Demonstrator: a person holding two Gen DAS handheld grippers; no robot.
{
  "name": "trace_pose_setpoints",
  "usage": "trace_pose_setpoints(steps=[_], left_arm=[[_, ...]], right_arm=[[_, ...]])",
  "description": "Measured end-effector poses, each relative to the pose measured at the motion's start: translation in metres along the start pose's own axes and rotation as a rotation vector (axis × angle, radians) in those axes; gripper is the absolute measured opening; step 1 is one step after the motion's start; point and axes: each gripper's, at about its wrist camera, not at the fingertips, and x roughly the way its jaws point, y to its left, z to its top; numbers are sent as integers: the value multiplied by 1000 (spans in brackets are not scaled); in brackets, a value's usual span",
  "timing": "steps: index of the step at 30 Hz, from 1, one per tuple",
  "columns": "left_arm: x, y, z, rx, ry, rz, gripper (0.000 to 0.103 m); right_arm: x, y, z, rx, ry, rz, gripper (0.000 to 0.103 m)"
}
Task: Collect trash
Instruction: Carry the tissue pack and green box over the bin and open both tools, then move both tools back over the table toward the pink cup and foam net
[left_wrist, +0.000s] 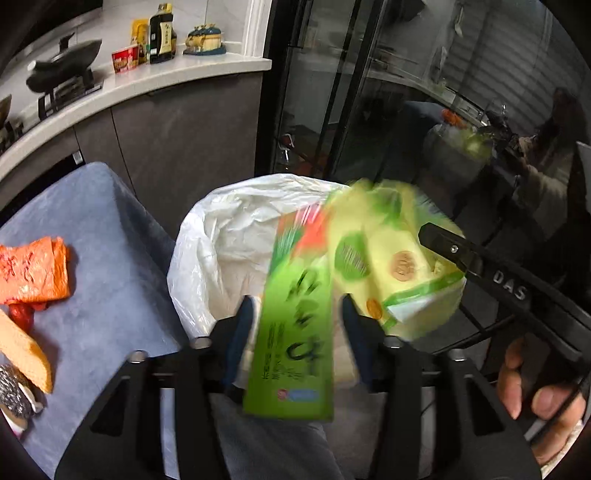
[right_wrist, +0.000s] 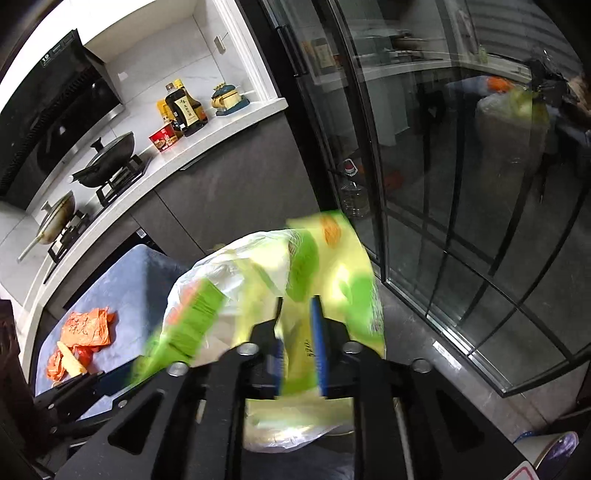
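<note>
A white trash bag (left_wrist: 229, 236) stands open below both grippers. In the left wrist view a blurred green carton (left_wrist: 295, 332) hangs over the bag's mouth, between the fingers of my left gripper (left_wrist: 297, 306). The jaws stand wider than the carton, with a gap on each side. My right gripper (right_wrist: 296, 301) is open a little, and a blurred yellow-green wrapper (right_wrist: 332, 273) passes loosely between its blue pads above the bag (right_wrist: 207, 273). The wrapper (left_wrist: 388, 251) and one right finger (left_wrist: 443, 247) also show in the left wrist view. The carton (right_wrist: 192, 325) shows at the left of the right wrist view.
A blue-covered surface (left_wrist: 110, 258) left of the bag carries an orange plastic bag (left_wrist: 33, 269), a yellow scrap (left_wrist: 26, 354) and a steel scrubber (left_wrist: 14, 391). A counter (right_wrist: 207, 133) with woks and bottles runs behind. Glass doors (right_wrist: 443, 184) close off the right. A hand (left_wrist: 532, 387) holds the right gripper.
</note>
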Motion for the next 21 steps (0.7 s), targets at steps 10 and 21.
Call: trace_pose_setpoints(steps=[10,21], left_arm=[[-19,19,-2,-60,-65,26,82],[-63,59,-17,-115,-145,112,87]], right_arm=[[-12,14,-1,-36,-45,7,45],[-23,62,-3,-107,-49,71,48]])
